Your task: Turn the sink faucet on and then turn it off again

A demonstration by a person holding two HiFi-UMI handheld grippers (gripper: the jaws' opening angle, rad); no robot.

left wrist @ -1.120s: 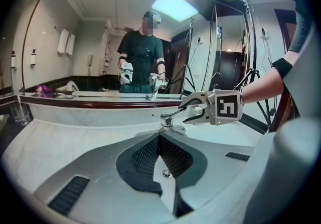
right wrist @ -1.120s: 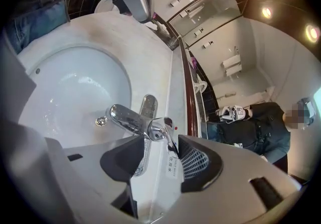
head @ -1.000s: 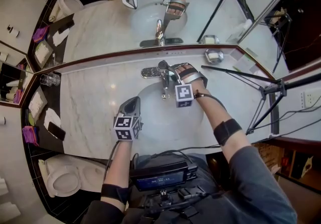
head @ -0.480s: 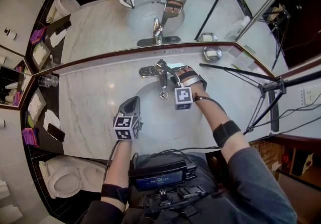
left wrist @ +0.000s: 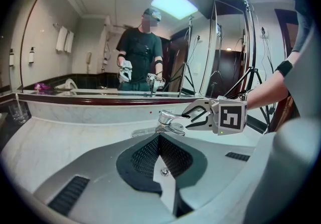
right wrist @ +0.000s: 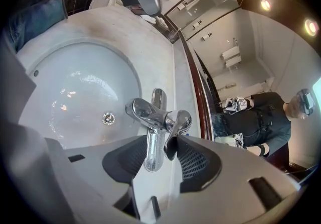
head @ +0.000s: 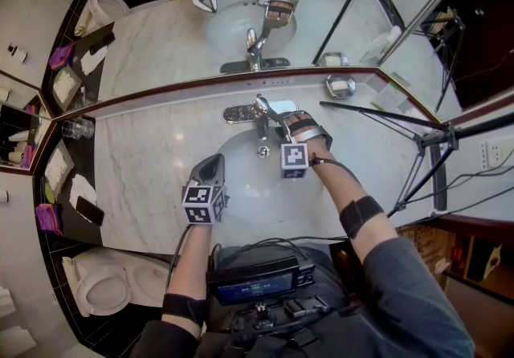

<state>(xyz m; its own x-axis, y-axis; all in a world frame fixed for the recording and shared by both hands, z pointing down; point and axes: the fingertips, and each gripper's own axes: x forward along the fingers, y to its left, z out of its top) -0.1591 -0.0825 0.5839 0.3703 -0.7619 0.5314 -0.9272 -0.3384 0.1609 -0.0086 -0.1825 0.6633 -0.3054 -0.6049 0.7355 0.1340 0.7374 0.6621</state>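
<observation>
- The marble counter [head: 144, 172] runs beneath a wall mirror [head: 161, 35], which meets it along the back edge.
- The oval sink basin [head: 241, 196] is sunk in the counter's middle and reaches almost to the front edge.
- The left gripper [head: 214, 162] hovers over the basin's near-left rim. Its jaws are pressed together with nothing between them. It points toward the faucet but is well apart from it.
- The right gripper [head: 277, 119] reaches in over the basin's right side to the back rim, tilted downward. Its jaws have just been closing.
- The chrome faucet [head: 261, 117] stands at the basin's back rim, close to the counter's back edge. Its spout hangs over the bowl.
- The faucet's lever [right wrist: 153, 142] lies lengthwise between the right gripper's jaws. A pad sits against each side, so the jaws pinch it.
- The drain [head: 263, 152] sits in the basin floor just in front of the spout, between the two grippers in the head view.
</observation>
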